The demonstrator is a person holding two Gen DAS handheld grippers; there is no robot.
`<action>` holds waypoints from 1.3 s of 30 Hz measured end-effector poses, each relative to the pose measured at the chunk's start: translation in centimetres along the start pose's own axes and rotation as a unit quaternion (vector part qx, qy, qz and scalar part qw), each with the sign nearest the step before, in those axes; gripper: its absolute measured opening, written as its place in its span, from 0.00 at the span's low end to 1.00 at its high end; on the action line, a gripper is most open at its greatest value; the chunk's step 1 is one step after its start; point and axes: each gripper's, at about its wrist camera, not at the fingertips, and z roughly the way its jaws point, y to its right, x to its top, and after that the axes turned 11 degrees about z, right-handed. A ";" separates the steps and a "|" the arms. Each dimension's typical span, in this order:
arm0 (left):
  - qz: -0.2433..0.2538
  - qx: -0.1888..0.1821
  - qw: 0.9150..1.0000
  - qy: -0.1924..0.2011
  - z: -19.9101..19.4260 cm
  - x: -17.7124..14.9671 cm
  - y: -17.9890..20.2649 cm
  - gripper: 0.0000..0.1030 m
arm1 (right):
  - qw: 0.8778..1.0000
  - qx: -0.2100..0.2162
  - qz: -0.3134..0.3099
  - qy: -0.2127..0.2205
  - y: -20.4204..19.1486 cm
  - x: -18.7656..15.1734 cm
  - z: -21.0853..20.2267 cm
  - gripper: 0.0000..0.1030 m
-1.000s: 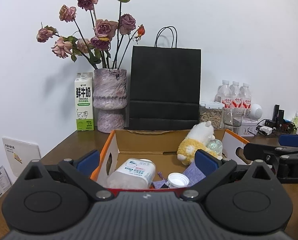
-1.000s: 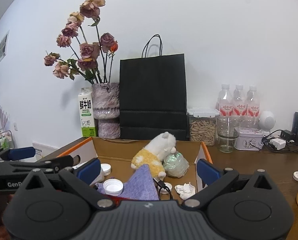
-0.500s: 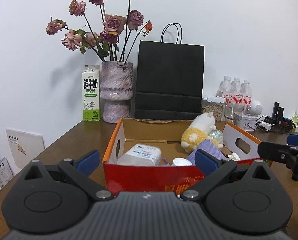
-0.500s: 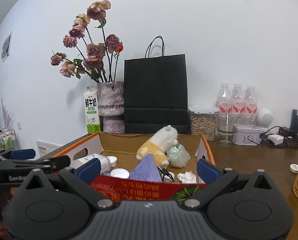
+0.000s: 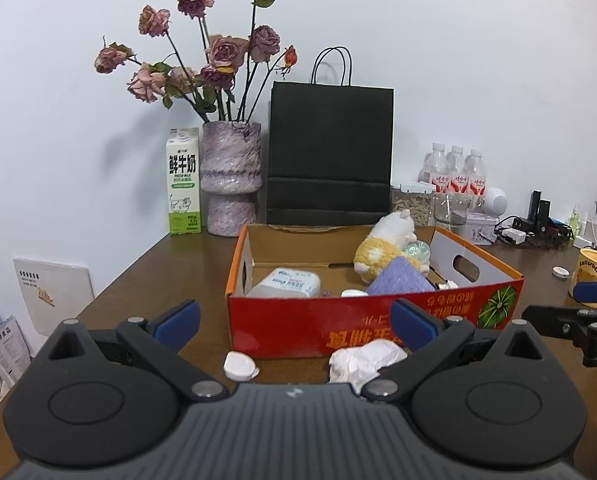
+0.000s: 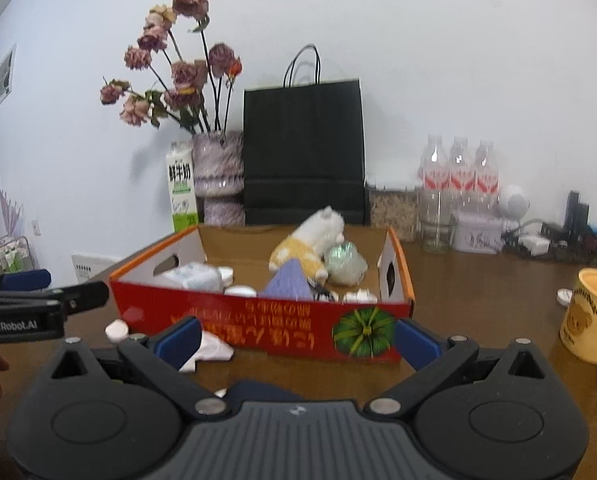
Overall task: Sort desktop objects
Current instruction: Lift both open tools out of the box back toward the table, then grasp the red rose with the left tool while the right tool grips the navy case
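Observation:
A red and orange cardboard box stands on the brown table. In it lie a plush toy, a purple cloth, a white plastic bottle, white caps and a shiny wrapper. A white cap and crumpled tissue lie on the table in front of the box. My left gripper is open and empty, near the box front. My right gripper is open and empty, likewise before the box.
Along the wall stand a milk carton, a vase of dried roses, a black paper bag, a jar, a glass and water bottles. A yellow mug and a small cap sit at the right, cables behind.
Both grippers have pulled back from over the box towards the table's front. The box's red front wall, the loose cap and the tissue have come into view.

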 end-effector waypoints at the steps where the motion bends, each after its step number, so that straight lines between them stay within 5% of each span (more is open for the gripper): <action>1: 0.000 0.000 1.000 -0.003 -0.2 -0.1 -0.1 1.00 | 1.000 -0.003 0.000 -0.005 0.0 -0.2 -0.1 1.00; 15: 0.000 0.001 0.999 -0.041 -2.0 -2.2 -0.5 1.00 | 0.998 -0.034 0.010 -0.060 0.3 -3.2 -1.2 1.00; 39: -0.006 -0.003 0.999 -0.054 -2.5 -2.8 -1.3 1.00 | 0.997 -0.026 -0.002 -0.079 -1.7 -3.4 -1.1 1.00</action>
